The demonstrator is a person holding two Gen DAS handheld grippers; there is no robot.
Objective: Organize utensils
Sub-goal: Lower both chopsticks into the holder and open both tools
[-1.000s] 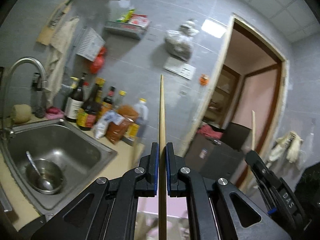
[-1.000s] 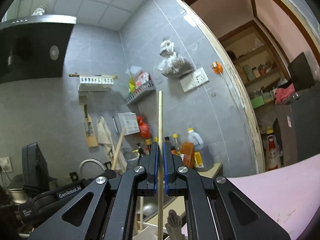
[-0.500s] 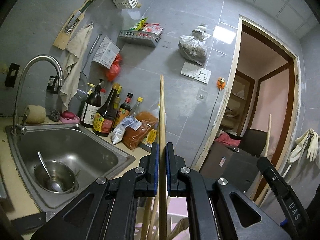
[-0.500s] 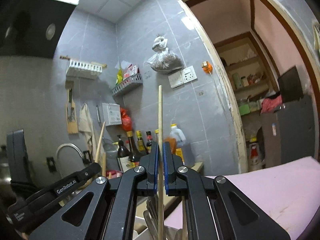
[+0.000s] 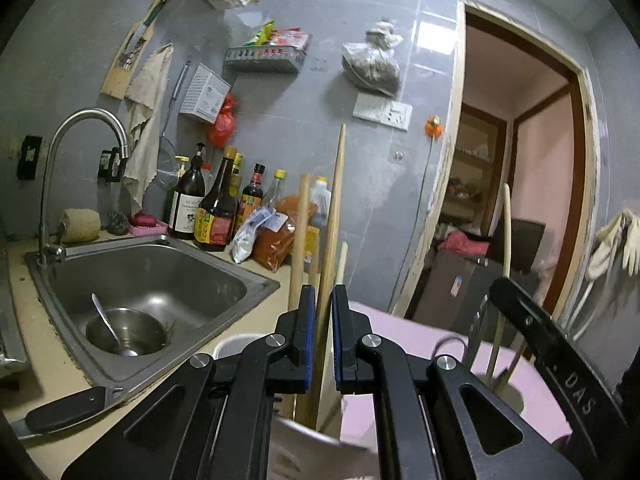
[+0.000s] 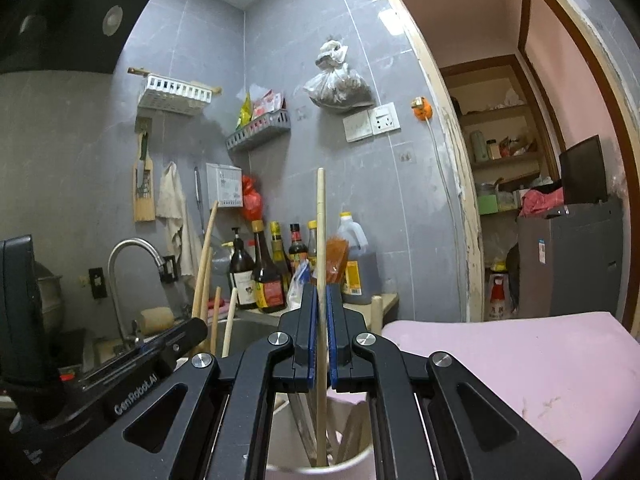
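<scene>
Standing chopstick (image 6: 321,264) inside cup rim (image 6: 352,462).

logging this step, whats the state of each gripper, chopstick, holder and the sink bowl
left gripper: shut on left chopstick
right gripper: shut on right chopstick, tip inside white holder
sink bowl: in the sink, spoon in it

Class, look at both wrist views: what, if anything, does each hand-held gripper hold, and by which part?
Left hand-held gripper: long wooden chopstick, pinched low on its shaft. Right hand-held gripper: pale wooden chopstick, also low on its shaft, lower end inside a white cup.
</scene>
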